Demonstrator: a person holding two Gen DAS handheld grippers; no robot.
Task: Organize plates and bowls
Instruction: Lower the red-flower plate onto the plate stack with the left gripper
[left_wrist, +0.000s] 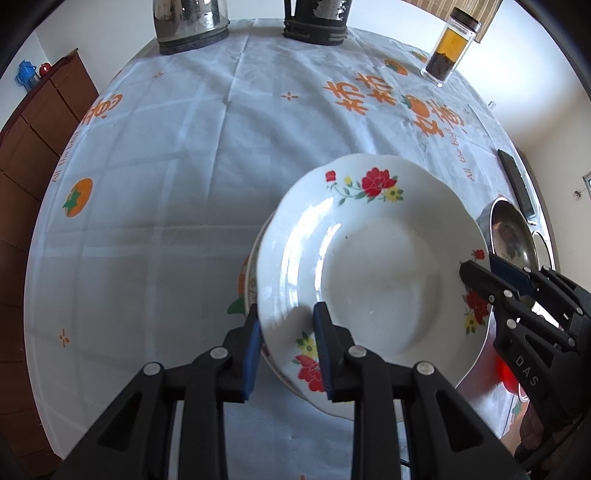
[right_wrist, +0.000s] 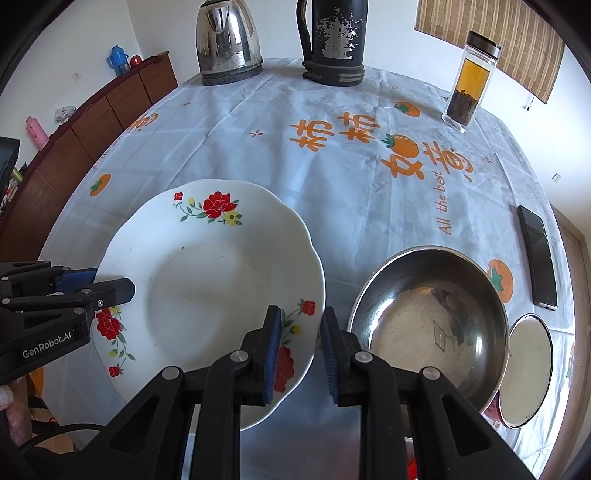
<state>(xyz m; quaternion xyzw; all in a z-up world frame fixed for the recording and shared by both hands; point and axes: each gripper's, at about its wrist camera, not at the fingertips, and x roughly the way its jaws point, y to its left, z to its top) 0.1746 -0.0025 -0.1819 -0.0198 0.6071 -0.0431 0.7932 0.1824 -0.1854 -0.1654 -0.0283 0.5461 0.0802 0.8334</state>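
The floral plate (left_wrist: 369, 266) was glazed white ceramic with a scalloped rim, a shallow round well and sprays of red and yellow flowers near the edge. It was held by both claws on opposite rims. The left gripper (left_wrist: 286, 343) pinched its near-left rim between blue ribbed pads, one pad over the plate's face and one below. The right gripper (right_wrist: 299, 349) pinched the opposite rim in the same way. A second dish's edge (left_wrist: 255, 273) showed just under the plate's left side in the left wrist view; whether the two touched could not be told.

The table (right_wrist: 332, 206) was round and covered with a creased, glossy white plastic cloth printed with orange persimmons and lettering.

Just to the right of the plate stood a polished steel bowl (right_wrist: 428, 317), round and reflective, and beside that a small white enamel dish (right_wrist: 530, 369) with a dark rim. A black phone (right_wrist: 537, 258) lay flat near the right edge. At the far side stood a steel kettle (right_wrist: 229, 40), a worn black flask (right_wrist: 334, 40) and a clear bottle of amber tea (right_wrist: 469, 85). A brown wooden cabinet (right_wrist: 96, 122) ran along the left wall.
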